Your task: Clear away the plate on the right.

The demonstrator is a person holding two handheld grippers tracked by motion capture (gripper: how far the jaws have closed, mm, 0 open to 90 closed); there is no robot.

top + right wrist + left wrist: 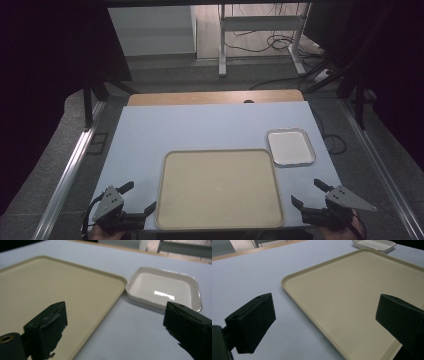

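Worktop (200, 127): pale blue, frame centre.
Beige tray (219, 187): empty.
White dish (290, 147): empty, upper right.
Your left tool (137, 200), right tool (308, 192): jaws apart, holding nothing.
Progress: nothing visibly begun.

beige tray (219, 189), white dish (290, 147), perhaps pale-blue table (200, 127)

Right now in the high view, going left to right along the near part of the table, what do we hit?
left gripper → beige tray → small white dish → right gripper. Both grippers are open and hold nothing.
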